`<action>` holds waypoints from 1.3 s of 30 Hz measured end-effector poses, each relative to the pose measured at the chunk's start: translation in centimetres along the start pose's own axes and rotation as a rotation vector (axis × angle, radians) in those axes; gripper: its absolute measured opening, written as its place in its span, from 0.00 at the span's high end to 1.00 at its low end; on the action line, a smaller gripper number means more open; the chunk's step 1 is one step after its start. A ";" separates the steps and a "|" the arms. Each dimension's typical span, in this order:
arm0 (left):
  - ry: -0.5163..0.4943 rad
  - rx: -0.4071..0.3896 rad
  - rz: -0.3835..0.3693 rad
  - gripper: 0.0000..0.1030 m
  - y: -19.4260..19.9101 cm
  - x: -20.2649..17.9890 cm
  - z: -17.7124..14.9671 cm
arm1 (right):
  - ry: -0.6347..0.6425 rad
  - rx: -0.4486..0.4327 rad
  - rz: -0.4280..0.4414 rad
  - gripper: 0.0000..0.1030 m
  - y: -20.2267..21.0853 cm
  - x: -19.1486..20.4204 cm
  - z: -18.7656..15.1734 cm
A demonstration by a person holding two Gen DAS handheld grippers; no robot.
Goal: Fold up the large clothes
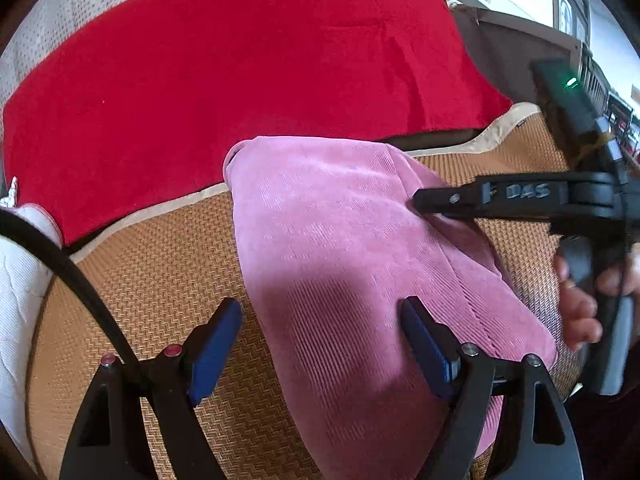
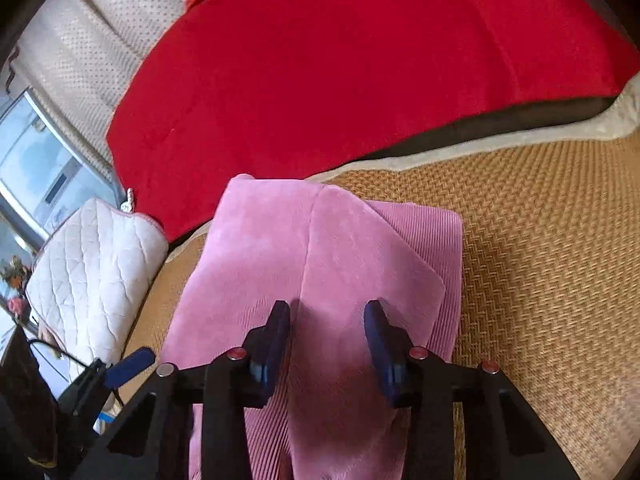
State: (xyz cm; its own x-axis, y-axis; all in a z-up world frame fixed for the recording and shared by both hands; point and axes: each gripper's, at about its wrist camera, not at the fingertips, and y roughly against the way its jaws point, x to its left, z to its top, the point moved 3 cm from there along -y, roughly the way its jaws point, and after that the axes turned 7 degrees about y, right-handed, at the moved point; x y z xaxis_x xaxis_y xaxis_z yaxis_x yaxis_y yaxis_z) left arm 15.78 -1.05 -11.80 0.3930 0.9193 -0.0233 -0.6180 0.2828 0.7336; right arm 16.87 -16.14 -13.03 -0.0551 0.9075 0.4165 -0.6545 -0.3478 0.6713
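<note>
The folded pink corduroy garment [image 2: 320, 280] lies mid-frame on a woven straw mat [image 2: 540, 260] below a red blanket [image 2: 340, 60], under both grippers, left [image 1: 320, 340] and right [image 2: 328, 336], jaws apart, clamping nothing.

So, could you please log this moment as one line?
garment: pink corduroy garment folded on woven mat | left gripper: open | right gripper: open above garment
</note>
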 end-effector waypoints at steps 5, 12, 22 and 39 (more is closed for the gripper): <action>0.000 0.002 0.011 0.20 0.2 -0.1 -0.2 | 0.062 -0.026 -0.002 0.58 3.7 1.2 -1.3; 0.001 0.005 0.026 0.20 0.8 -0.5 -0.3 | 0.151 0.026 -0.050 0.58 5.1 1.9 -3.5; 0.005 0.006 0.061 0.20 2.2 -0.6 -0.6 | 0.082 0.110 -0.065 0.58 2.8 0.3 -4.4; 0.151 -0.213 0.353 0.16 16.5 0.8 -1.7 | 0.179 -0.243 -0.172 0.28 18.3 6.5 -8.7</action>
State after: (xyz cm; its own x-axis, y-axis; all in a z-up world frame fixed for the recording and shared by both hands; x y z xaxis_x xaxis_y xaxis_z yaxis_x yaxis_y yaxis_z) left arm 4.71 4.82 -0.84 0.0387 0.9949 0.0928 -0.8291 -0.0199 0.5587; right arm -2.07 -14.57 -3.36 -0.0455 0.9823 0.1816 -0.8249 -0.1395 0.5477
